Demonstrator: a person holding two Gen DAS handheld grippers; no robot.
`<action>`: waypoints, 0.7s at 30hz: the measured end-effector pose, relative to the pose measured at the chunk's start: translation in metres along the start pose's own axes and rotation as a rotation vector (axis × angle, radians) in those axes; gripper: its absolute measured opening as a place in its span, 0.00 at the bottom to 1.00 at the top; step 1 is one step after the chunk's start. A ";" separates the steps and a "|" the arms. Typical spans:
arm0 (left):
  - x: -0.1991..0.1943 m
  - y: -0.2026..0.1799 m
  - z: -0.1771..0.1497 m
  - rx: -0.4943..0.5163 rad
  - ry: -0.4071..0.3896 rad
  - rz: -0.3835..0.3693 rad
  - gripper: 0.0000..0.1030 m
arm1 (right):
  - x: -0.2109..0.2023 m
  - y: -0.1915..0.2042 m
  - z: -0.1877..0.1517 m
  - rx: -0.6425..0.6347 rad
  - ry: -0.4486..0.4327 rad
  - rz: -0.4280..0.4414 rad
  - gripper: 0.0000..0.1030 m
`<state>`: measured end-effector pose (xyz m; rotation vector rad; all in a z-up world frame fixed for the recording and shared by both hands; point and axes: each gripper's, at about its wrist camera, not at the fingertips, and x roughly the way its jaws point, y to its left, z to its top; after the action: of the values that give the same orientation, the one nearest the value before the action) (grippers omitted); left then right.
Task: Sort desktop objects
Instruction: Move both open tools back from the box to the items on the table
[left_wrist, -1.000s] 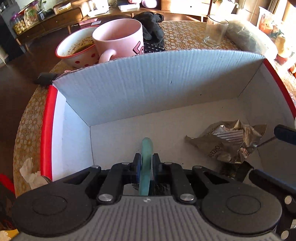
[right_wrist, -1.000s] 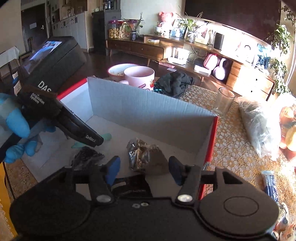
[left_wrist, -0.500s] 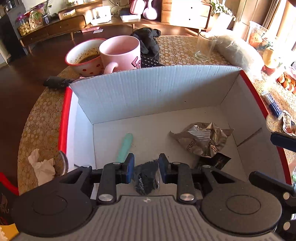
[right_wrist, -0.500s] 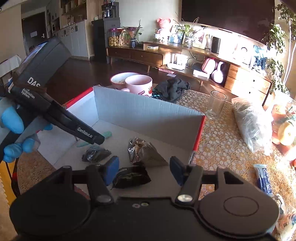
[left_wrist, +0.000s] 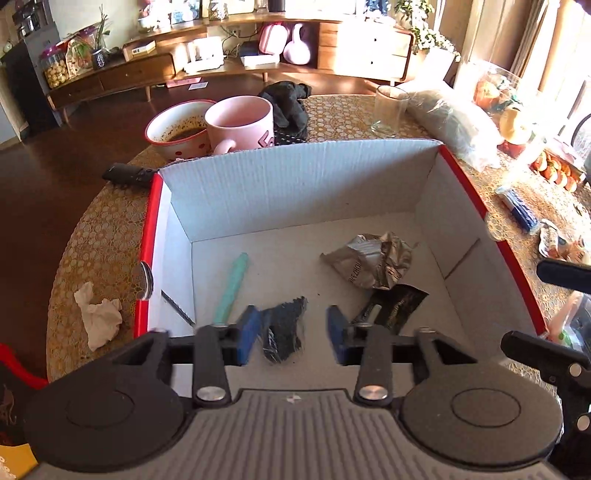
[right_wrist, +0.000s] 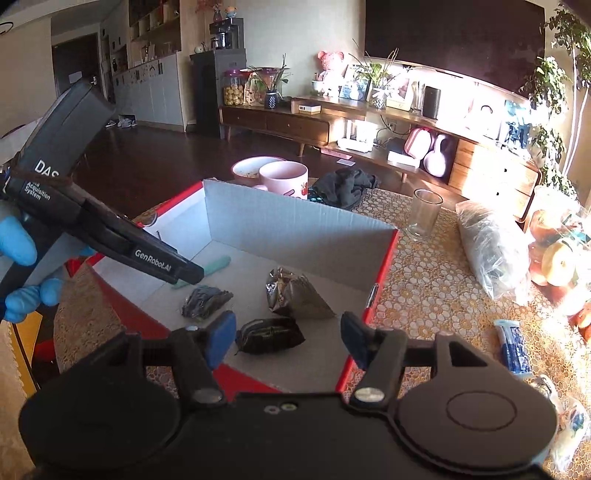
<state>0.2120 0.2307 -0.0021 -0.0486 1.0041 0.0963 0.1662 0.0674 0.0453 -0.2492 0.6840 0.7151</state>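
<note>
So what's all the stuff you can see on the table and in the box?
box: 1, white with red edges, on table
teal stick: 1, box floor, left
black crumpled wrapper: 1, box floor, near edge
foil wrapper: 1, silver, box floor
dark packet: 1, beside foil wrapper
mug: 1, pink, behind box
bowl: 1, white, red rim, beside mug
glass: 1, clear, behind box
tissue: 1, white, left of box
left gripper: fingers opening, empty
right gripper: fingers opening, empty

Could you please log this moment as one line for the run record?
left hand-held gripper: opening, empty | right hand-held gripper: opening, empty | cardboard box: teal stick, foil wrapper, two dark wrappers
</note>
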 end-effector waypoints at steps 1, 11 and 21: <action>-0.004 -0.002 -0.003 0.006 -0.013 0.005 0.57 | -0.003 0.000 -0.001 0.000 -0.003 0.000 0.62; -0.045 -0.019 -0.034 -0.009 -0.116 -0.017 0.68 | -0.032 0.002 -0.014 0.012 -0.041 0.030 0.66; -0.074 -0.035 -0.066 -0.011 -0.198 -0.027 0.84 | -0.075 0.008 -0.031 0.017 -0.109 0.070 0.73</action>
<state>0.1207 0.1859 0.0247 -0.0612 0.8049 0.0799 0.1048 0.0209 0.0708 -0.1699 0.5970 0.7838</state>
